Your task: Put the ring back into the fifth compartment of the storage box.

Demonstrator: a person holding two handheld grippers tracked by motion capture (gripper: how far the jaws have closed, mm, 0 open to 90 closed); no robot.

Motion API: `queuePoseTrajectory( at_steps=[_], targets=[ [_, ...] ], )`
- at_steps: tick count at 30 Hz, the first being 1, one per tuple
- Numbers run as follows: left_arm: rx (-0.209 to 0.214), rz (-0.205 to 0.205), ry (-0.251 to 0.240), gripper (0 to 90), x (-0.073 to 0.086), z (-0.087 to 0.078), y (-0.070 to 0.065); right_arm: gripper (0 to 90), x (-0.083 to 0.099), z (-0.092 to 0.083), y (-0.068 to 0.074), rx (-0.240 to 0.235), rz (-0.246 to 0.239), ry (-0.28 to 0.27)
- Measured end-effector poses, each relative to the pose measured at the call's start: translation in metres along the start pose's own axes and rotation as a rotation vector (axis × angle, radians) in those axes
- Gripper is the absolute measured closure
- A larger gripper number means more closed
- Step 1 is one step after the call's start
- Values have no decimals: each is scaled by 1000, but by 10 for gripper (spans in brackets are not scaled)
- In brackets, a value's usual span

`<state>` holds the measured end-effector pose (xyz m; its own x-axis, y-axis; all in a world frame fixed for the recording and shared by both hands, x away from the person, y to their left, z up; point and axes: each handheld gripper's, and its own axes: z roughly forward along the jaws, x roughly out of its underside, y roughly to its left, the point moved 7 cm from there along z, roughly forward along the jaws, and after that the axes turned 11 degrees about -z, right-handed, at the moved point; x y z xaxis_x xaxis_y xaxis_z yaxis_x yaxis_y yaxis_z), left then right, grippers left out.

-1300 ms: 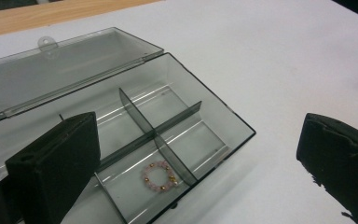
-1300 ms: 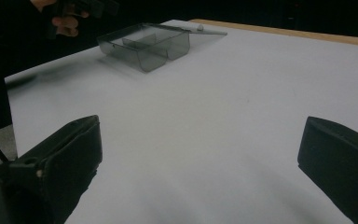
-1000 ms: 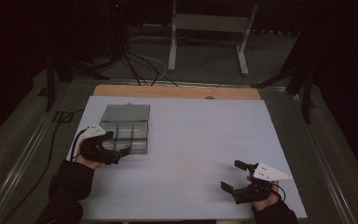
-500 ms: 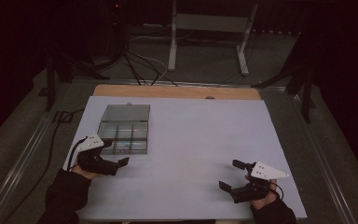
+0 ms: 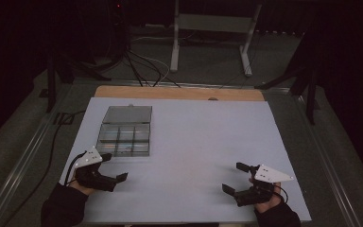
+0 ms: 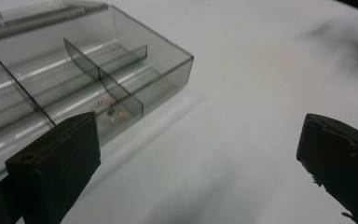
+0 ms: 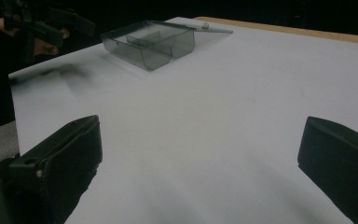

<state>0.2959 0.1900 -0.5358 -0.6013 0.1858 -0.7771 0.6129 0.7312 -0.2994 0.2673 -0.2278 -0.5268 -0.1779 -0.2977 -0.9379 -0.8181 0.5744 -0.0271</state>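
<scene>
Compartment box of clear smoky plastic, lid flung back, lies on the table just ahead of the empty, wide-open left hand-held gripper; it looks light, stiff and slippery, best pinched at a thin outer wall.

No readable text, label, brand, number or sign is showing anywhere in these views.
</scene>
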Motion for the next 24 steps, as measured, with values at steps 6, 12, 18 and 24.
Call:
queuePoseTrajectory(
  at_steps=[6,12,18,24],
  targets=[
    [-8,-10,6,7,11,-1,3,0,0,0,0,3,1,0],
    [-6,28,22,7,24,1,-2,0,0,-1,-1,2,3,-2],
    [26,68,42,7,28,7,-11,0,1,0,0,-1,2,1],
    [35,82,52,7,29,9,-13,0,1,0,-1,-1,2,2]
  ],
)
